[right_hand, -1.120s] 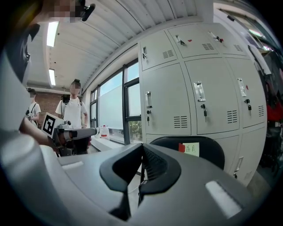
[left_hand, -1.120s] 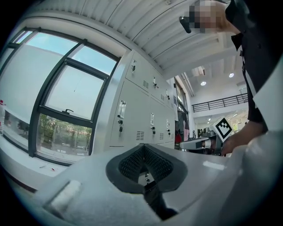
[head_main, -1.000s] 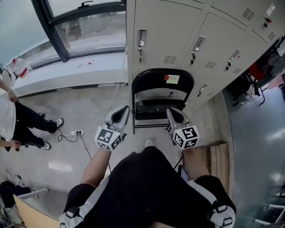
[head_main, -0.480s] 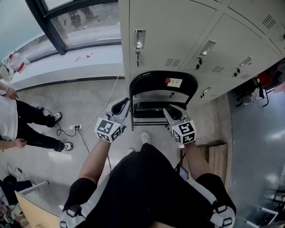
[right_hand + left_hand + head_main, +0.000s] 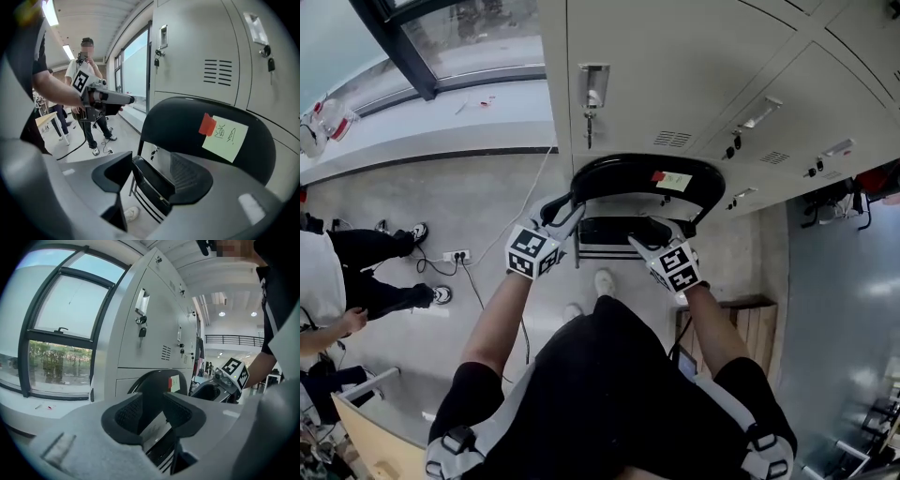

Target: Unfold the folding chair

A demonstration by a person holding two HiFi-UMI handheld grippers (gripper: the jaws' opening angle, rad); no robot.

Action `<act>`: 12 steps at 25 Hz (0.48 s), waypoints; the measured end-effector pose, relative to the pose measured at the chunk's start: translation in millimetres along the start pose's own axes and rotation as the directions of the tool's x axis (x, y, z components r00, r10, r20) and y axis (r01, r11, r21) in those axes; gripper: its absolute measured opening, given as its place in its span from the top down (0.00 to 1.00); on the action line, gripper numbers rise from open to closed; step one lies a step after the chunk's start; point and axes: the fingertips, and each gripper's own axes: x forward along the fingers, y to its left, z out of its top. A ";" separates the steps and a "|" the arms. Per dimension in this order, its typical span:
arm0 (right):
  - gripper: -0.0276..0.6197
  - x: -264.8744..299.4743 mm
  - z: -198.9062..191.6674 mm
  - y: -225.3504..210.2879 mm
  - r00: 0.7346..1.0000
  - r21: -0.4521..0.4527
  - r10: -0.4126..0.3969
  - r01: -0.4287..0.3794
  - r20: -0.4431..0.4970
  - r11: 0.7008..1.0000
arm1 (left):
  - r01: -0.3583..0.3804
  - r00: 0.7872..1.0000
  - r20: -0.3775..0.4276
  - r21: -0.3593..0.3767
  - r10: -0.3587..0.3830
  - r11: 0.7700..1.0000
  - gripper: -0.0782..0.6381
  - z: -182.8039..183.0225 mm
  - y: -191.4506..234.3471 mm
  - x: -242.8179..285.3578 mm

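Observation:
A black folding chair stands folded against the lockers, its curved backrest (image 5: pixel 645 176) above the upturned seat (image 5: pixel 614 232). A yellow note (image 5: pixel 227 136) with red tape sticks to the backrest (image 5: pixel 183 124). My left gripper (image 5: pixel 566 210) is at the chair's left frame just under the backrest. Its jaws are opening, and the backrest edge (image 5: pixel 153 385) shows in the gap beyond them with no pad pressing on it. My right gripper (image 5: pixel 640 233) is over the seat's right part, jaws opening, with the seat edge (image 5: pixel 151 183) showing between them, not gripped.
Grey lockers (image 5: pixel 675 84) with keys stand right behind the chair, and a window sill (image 5: pixel 431 131) runs to the left. A person (image 5: pixel 337 272) stands at the left near a power strip (image 5: pixel 455 255) and cable. A wooden pallet (image 5: pixel 750 323) lies to the right.
Both grippers have moved forward and down to the chair. Their jaws, shut a second ago, now stand apart. The view has tilted closer to the lockers.

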 end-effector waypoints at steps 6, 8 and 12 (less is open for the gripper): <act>0.52 28.1 -26.8 -3.2 0.988 -0.092 0.051 -0.065 -0.143 0.994 | -0.013 0.994 -0.107 0.056 0.019 0.998 0.60 -22.8 21.7 24.1; 0.52 35.8 -33.5 -4.8 0.982 -0.123 0.059 -0.081 -0.179 0.989 | -0.006 0.991 -0.136 0.082 0.017 0.997 0.59 -27.8 29.3 35.9; 0.51 47.0 -43.9 -4.5 0.973 -0.189 0.063 -0.107 -0.223 0.976 | 0.005 0.987 -0.158 0.020 -0.001 1.000 0.53 -36.5 44.7 50.1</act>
